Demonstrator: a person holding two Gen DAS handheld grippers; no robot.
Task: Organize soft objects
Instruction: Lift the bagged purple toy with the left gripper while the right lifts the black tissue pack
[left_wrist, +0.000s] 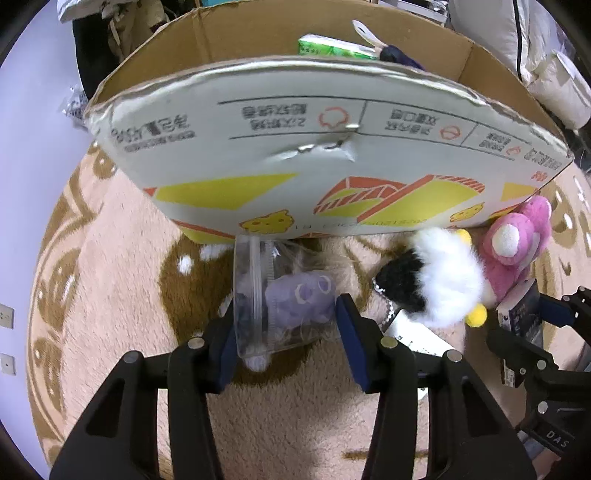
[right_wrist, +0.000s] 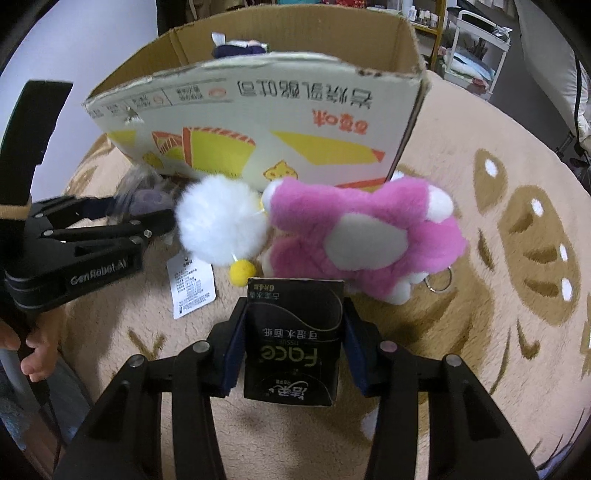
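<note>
- We are seeing our left gripper (left_wrist: 286, 328) sitting over the rug (left_wrist: 122, 295), its jaws apart on either side of a clear zip bag (left_wrist: 258, 295); whether the pads are pressing the bag or merely flanking it we cannot tell.
- Inside the bag a purple plush (left_wrist: 303, 295) is showing, blurred by the plastic, and the bag's far end is disappearing under the box (left_wrist: 314, 147).
- The box is standing open-topped just behind the toys; its near wall is hiding most of the contents, so only a green pack (left_wrist: 325, 48) and a dark item at the rim are peeking out.
- To the right, a white-and-black plush (left_wrist: 443, 280) with yellow pompoms is lying beside a pink plush (left_wrist: 513, 243), the two touching; a white tag (right_wrist: 190, 284) is lying by the white one.
- Our right gripper (right_wrist: 293, 343) is closing on a black tissue pack (right_wrist: 293, 343), both pads pressing its sides; the pack is held upright just in front of the pink plush, and its lower edge is cut off between the fingers.
- In the left view that pack is mostly hidden behind the right gripper.
</note>
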